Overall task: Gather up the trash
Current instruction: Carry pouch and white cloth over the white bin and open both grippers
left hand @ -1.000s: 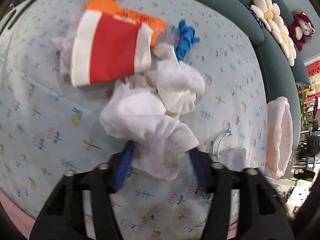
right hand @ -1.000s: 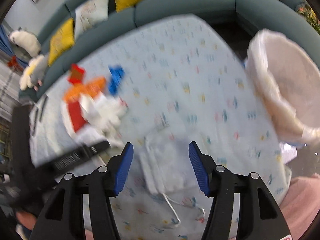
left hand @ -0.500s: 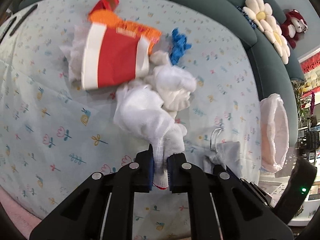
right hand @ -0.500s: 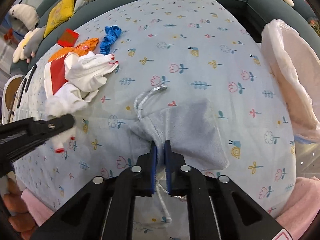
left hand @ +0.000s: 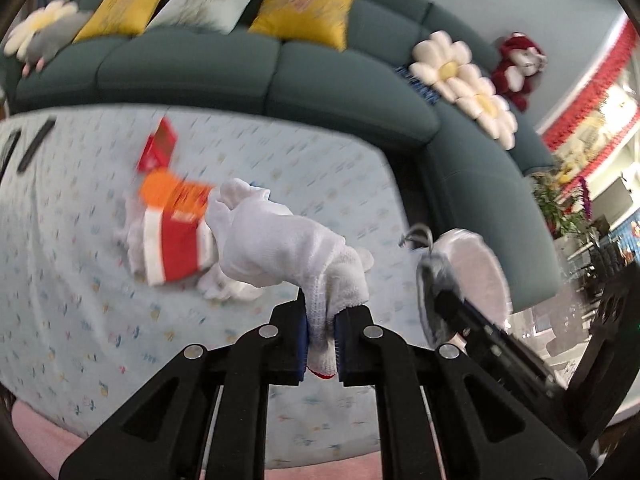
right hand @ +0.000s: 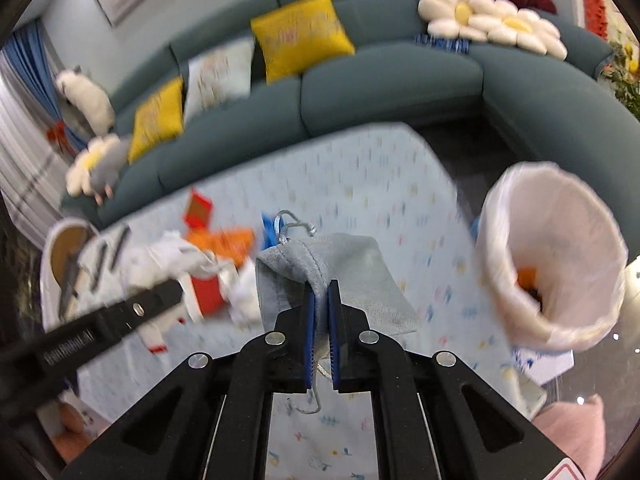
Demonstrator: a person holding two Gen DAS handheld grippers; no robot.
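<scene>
My left gripper (left hand: 321,334) is shut on the cuff of a white knitted glove (left hand: 280,248), which hangs lifted above the flowered tablecloth (left hand: 72,300). My right gripper (right hand: 321,320) is shut on the rim of a grey drawstring pouch (right hand: 352,276), also raised off the table; in the left wrist view the pouch (left hand: 460,264) shows blurred at the right. On the cloth lie a red-and-white wrapper (left hand: 172,248), an orange packet (left hand: 172,194), a red box (left hand: 158,148) and white crumpled cloth (left hand: 224,288). A bin lined with a white bag (right hand: 556,256) stands to the right.
A teal corner sofa (left hand: 240,68) with yellow cushions (left hand: 304,8) and flower pillows (left hand: 464,76) wraps the far side of the table. Dark remote-like sticks (left hand: 36,144) lie at the table's left edge. A white round tray (right hand: 64,248) sits at the left in the right wrist view.
Both grippers closed, the left on the glove and the right on the pouch, then rose and tipped upward, lifting both items off the tablecloth. The sofa has come into view.
</scene>
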